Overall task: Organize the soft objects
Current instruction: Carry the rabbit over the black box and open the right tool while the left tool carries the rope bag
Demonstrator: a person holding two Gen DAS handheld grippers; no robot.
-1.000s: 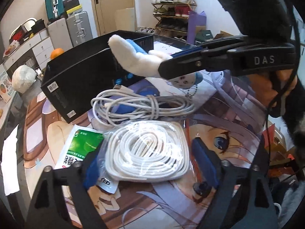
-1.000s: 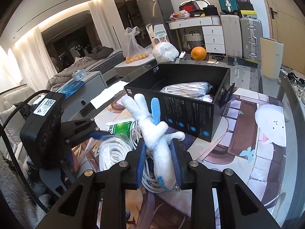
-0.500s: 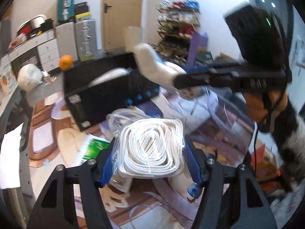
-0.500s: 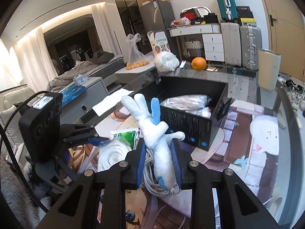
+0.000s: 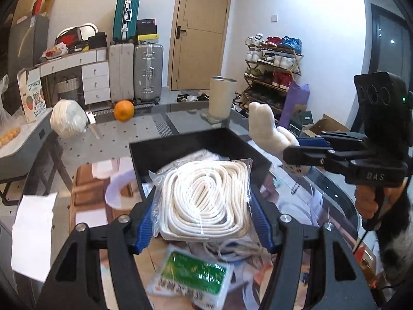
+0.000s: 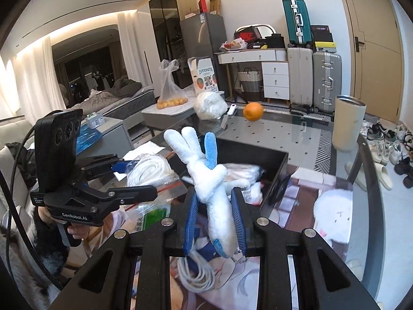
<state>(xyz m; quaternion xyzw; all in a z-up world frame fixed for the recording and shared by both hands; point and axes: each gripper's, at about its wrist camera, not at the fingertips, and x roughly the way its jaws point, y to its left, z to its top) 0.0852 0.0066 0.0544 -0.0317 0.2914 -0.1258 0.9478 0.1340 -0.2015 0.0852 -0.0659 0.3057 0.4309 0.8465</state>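
Both grippers loaded: left gripper [image 5: 204, 222] pinches bagged rope [image 5: 206, 201], right gripper [image 6: 215, 222] plush rabbit [image 6: 206, 178].

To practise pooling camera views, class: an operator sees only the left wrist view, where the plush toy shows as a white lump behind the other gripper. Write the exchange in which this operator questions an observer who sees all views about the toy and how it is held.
Operator: Is the plush toy all white?
Observer: No. The right wrist view shows the plush toy has a blue ear beside two white ones.
Operator: How is it held?
Observer: The right gripper has its jaws shut on the toy's lower body, ears pointing up.
Operator: Anything dangling?
Observer: A small bead chain hangs from its lower end.
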